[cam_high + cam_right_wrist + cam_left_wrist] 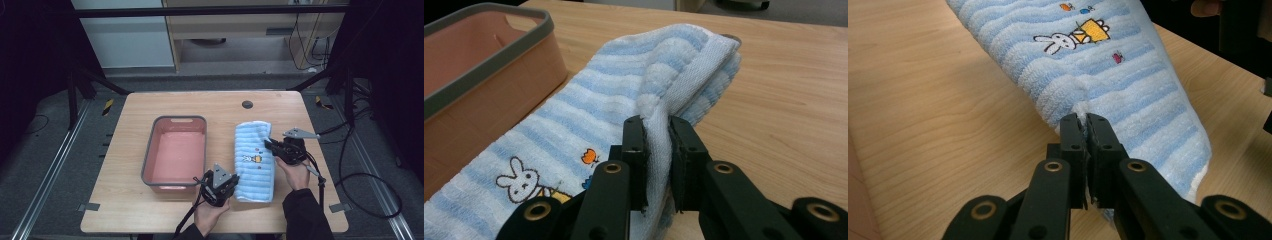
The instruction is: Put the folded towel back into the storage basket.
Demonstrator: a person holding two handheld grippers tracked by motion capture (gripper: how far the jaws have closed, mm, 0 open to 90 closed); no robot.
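— While both tongs are clamped, where's the item?

— Folded blue-striped terry towel [255, 161], desk-borne beside pink plastic bin [176, 152]. My left tongs [218, 188] pinch its near end, right tongs [278, 147] its far edge; long axis runs away from me.

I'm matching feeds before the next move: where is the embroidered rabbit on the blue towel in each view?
High view: rabbit mid-towel, right of the pink bin.
Left gripper view: rabbit at top centre, above the shut tongs.
Right gripper view: rabbit at lower left, left of the tongs.
Shared landmark: the striped blue towel.
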